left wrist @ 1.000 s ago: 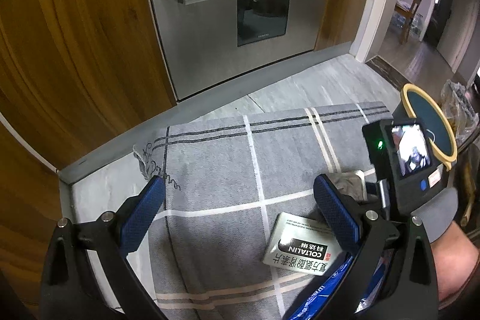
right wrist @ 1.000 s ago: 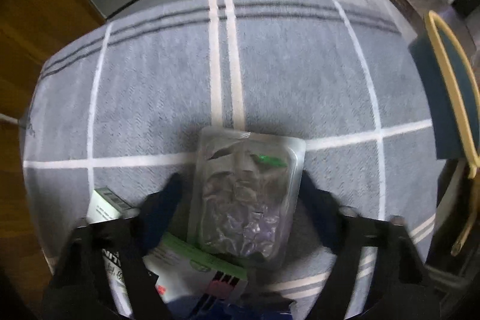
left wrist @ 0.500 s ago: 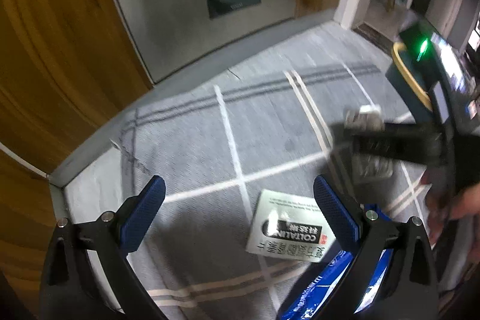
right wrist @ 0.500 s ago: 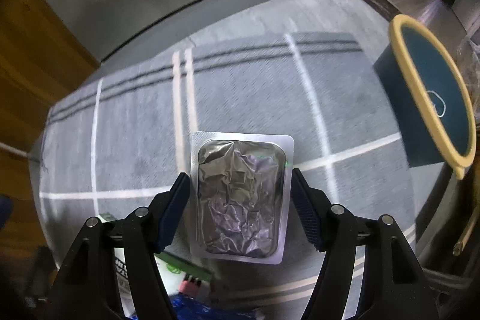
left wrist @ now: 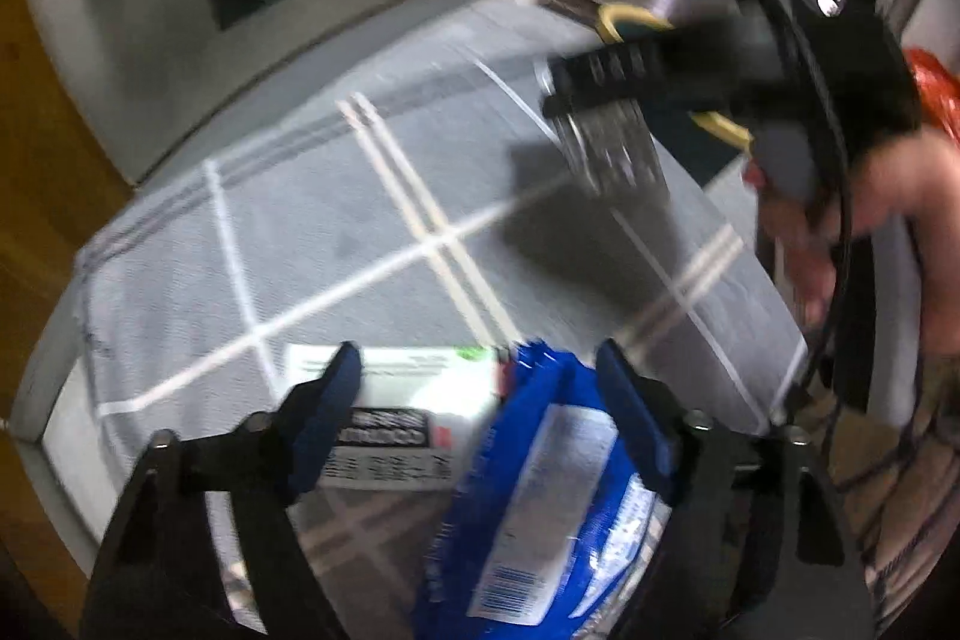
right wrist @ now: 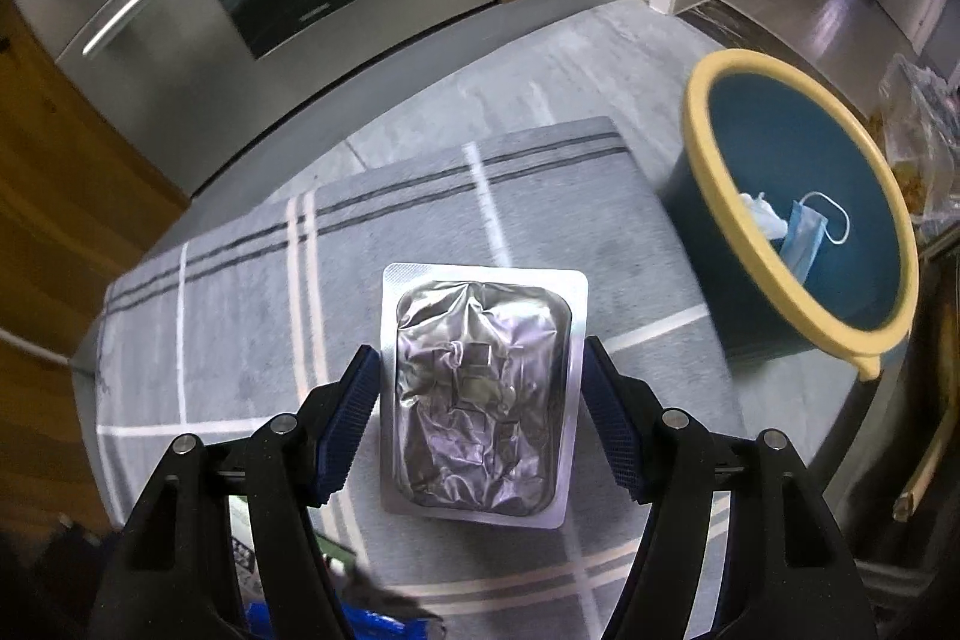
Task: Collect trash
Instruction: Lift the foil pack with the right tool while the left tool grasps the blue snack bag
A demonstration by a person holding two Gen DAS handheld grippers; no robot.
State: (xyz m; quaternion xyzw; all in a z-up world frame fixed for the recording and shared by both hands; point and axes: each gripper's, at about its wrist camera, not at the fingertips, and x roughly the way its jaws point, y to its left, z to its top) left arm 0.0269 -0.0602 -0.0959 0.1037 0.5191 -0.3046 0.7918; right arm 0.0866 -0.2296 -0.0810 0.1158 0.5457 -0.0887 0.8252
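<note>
Right gripper [right wrist: 483,421]: pads clamped on both long edges of a foil blister pack [right wrist: 480,403], held clear above the grey checked rug [right wrist: 252,316]. Left gripper [left wrist: 480,421]: jaws closing, about half wide, over a blue wrapper [left wrist: 558,496] and a white box [left wrist: 396,400] near the rug's near edge; the wrapper lies between the pads, the box partly under the left pad; contact not confirmed, view badly motion-blurred. Bin [right wrist: 894,244], teal with a yellow rim, stands on the floor just off the rug's right edge; a face mask [right wrist: 807,235] and a white scrap already lie inside. Step in hand, judged: right side carrying the pack to the bin, left side starting a pick on the wrapper. Next move likely calls for bringing the pack over the bin's mouth before letting go, and for the left pads to seat on the wrapper alone, not the box. Hard to make out: box print unreadable; wrapper cut off at the frame bottom; in the left view the right gripper hides most of the bin; a person's hand [left wrist: 840,220] is only partly seen.
</note>
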